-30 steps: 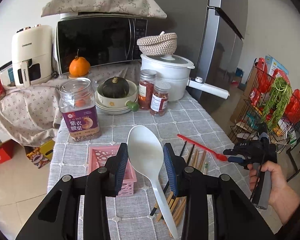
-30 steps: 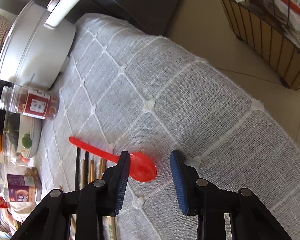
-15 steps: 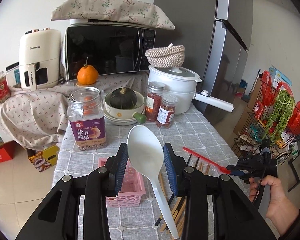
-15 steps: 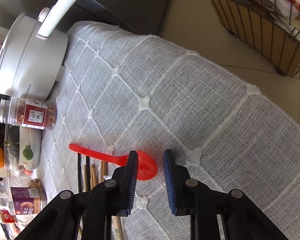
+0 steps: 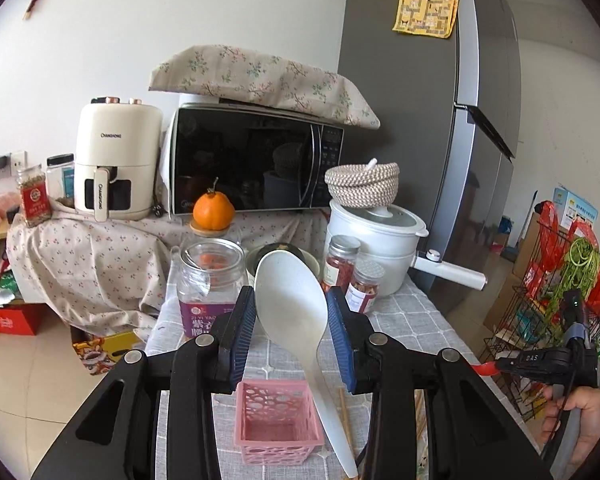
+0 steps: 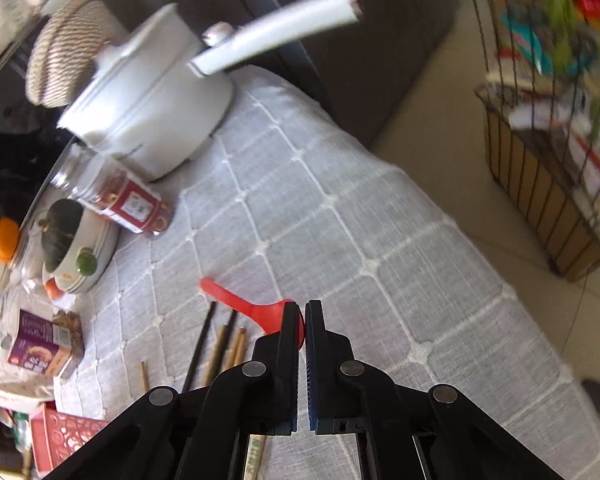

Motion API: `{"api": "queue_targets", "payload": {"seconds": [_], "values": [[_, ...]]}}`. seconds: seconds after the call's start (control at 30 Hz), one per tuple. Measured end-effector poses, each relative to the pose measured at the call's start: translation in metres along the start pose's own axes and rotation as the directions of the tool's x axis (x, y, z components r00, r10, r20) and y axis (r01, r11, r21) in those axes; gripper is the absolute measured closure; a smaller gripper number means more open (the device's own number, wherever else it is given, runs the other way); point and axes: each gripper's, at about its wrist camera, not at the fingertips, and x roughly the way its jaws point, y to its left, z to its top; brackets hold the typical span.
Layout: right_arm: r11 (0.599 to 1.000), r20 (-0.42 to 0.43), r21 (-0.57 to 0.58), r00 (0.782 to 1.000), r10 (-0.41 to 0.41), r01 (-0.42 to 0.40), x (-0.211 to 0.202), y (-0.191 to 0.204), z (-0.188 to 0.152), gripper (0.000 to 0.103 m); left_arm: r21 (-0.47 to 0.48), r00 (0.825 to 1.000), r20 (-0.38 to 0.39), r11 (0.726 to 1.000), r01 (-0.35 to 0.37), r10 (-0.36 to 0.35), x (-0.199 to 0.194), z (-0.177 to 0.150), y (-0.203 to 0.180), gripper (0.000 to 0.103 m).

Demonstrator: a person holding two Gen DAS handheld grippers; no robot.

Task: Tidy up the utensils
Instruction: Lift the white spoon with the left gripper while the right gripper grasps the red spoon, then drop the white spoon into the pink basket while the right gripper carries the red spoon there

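My left gripper (image 5: 291, 312) is shut on the bowl of a large white spoon (image 5: 296, 304), whose handle hangs down beside a pink perforated basket (image 5: 276, 420) on the grey checked tablecloth (image 6: 340, 220). My right gripper (image 6: 302, 320) is shut on the bowl of a red plastic spoon (image 6: 240, 302) and holds it above the cloth, handle pointing up-left. In the left wrist view that right gripper (image 5: 496, 367) is at the right edge, held by a hand (image 5: 580, 420), with a red tip showing. Several chopsticks (image 6: 220, 352) lie on the cloth under the red spoon.
A white pot (image 6: 152, 108) with a long handle, spice jars (image 5: 342, 264), a nut jar (image 5: 212, 284), a bowl with a dark squash (image 6: 66, 236) and an orange (image 5: 213, 210) crowd the table's far side. Microwave (image 5: 256, 160), air fryer (image 5: 116, 160), fridge (image 5: 440, 140); a wire rack (image 6: 548, 160) on the floor.
The right gripper closed on the red spoon's bowl and lifted it off the cloth. The left gripper rose and tilted upward with the white spoon, so the basket now sits lower in view.
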Motion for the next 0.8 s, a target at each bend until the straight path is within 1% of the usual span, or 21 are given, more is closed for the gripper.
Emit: {"api": "queue_targets", "payload": {"seconds": [0.07,0.17,0.27,0.37,0.5,0.6,0.7,0.8], "values": [[0.995,0.04,-0.103,0.999,-0.009,0.013,-0.019,0.022,0.0,0.101,0.0,0.998,0.053,1.0,-0.029,0.029,-0.003,0.004,0.004,0.065],[0.976,0.079,-0.218,0.997,0.019,-0.001,-0.046,0.05,-0.004,0.101,0.011,0.991,0.118,0.997,-0.071,0.069,-0.001,0.006,0.009,0.065],[0.946,0.108,-0.324,0.992,0.065,-0.026,-0.07,0.078,-0.01,0.101,0.043,0.987,0.133,0.994,-0.098,0.091,0.013,0.004,0.011,0.064],[0.9,0.12,-0.433,0.986,0.119,-0.056,-0.092,0.106,-0.02,0.101,0.089,0.982,0.143,0.986,-0.139,0.126,0.031,-0.004,0.012,0.064],[0.827,0.109,-0.554,0.977,0.181,-0.092,-0.116,0.137,-0.035,0.101,0.102,0.985,0.092,0.983,-0.153,0.144,0.056,-0.014,0.019,0.064],[0.777,0.094,-0.623,0.977,0.193,-0.094,-0.126,0.156,-0.049,0.101,0.103,0.988,0.031,0.983,-0.155,0.153,0.074,-0.021,0.025,0.064],[0.744,0.071,-0.661,0.978,0.194,-0.099,-0.128,0.167,-0.06,0.101,0.095,0.989,-0.012,0.985,-0.146,0.148,0.086,-0.025,0.031,0.064],[0.724,0.041,-0.679,0.979,0.2,-0.119,-0.128,0.177,-0.065,0.101,0.104,0.989,-0.043,0.985,-0.138,0.143,0.095,-0.028,0.034,0.064]]}}
